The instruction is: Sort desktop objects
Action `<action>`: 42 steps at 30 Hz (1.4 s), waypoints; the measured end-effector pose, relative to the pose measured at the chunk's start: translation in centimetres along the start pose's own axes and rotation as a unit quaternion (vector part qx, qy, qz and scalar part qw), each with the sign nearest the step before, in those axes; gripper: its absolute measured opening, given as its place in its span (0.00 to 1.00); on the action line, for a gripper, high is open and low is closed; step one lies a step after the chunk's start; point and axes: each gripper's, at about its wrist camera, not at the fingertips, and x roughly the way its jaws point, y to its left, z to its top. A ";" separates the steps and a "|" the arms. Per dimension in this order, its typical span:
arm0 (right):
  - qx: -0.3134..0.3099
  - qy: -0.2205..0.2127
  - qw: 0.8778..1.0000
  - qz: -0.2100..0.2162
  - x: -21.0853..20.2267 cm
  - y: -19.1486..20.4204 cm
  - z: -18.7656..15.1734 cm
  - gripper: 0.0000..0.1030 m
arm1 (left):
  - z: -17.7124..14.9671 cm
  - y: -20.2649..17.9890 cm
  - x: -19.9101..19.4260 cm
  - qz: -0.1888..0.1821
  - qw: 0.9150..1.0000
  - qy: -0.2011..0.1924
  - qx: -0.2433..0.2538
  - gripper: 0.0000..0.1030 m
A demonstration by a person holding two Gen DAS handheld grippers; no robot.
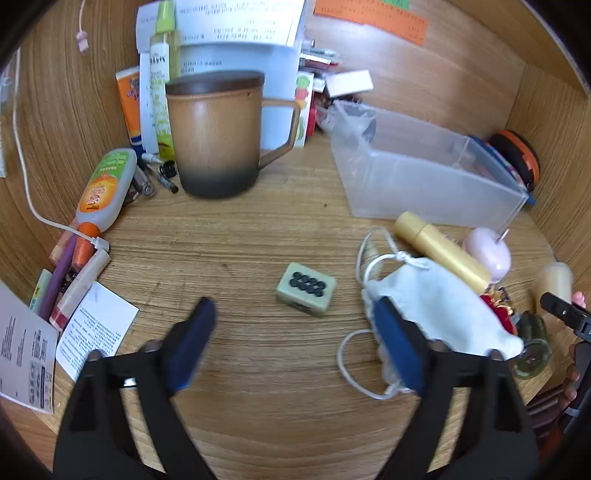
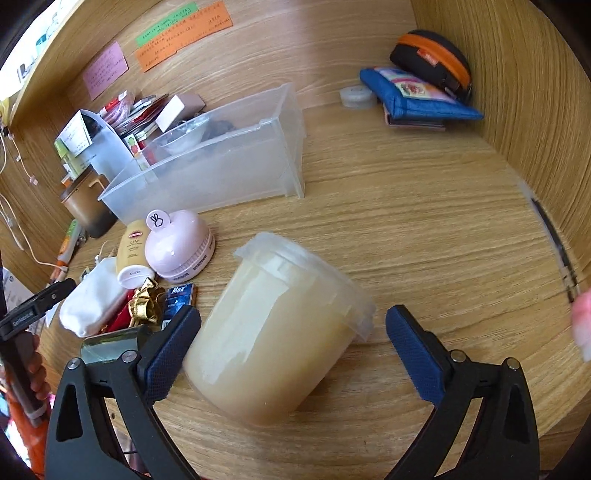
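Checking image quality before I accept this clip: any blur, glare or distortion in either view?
Left wrist: fisheye bends the desk edges; left finger pad motion-smeared, mug sharp. Right wrist: same bending; right edge streaked with blur, glare at top left, jar clear.

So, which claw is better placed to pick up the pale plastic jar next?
Right. The right claw stands open with the plastic jar already between its fingers. The left claw is open over bare desk near the mahjong tile, away from the jar.

Sticky notes [image 2: 177,31] on wooden wall [image 2: 517,92]
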 end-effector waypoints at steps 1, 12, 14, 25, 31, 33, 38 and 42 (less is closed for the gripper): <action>-0.006 0.001 1.000 -0.004 0.1 0.2 0.0 0.94 | 0.0 0.2 0.3 0.000 1.000 0.006 0.000 0.78; -0.037 -0.004 0.999 -0.022 1.1 1.6 0.4 0.82 | 0.2 0.1 2.1 0.015 0.999 0.025 0.030 0.72; -0.036 -0.007 0.999 -0.023 1.2 1.6 0.4 0.82 | 0.2 -0.1 2.2 0.018 0.999 0.023 0.039 0.70; -0.021 -0.017 1.000 -0.010 1.5 1.6 0.8 0.82 | 0.3 -1.2 2.7 0.014 0.997 0.007 0.076 0.36; -0.018 -0.028 0.999 -0.008 0.9 1.7 1.2 0.82 | 0.3 -1.5 2.6 0.014 0.997 0.006 0.073 0.32; -0.018 -0.034 0.999 -0.007 0.5 1.7 1.4 0.82 | 0.3 -1.4 2.5 0.017 0.997 0.005 0.070 0.32; -0.018 -0.046 0.999 0.000 -0.4 1.8 2.0 0.82 | 0.8 -1.3 1.4 0.016 0.998 -0.011 0.061 0.32; -0.025 -0.060 0.998 0.000 -1.4 2.2 2.6 0.82 | 1.6 -1.5 -0.2 0.020 0.997 -0.035 0.061 0.32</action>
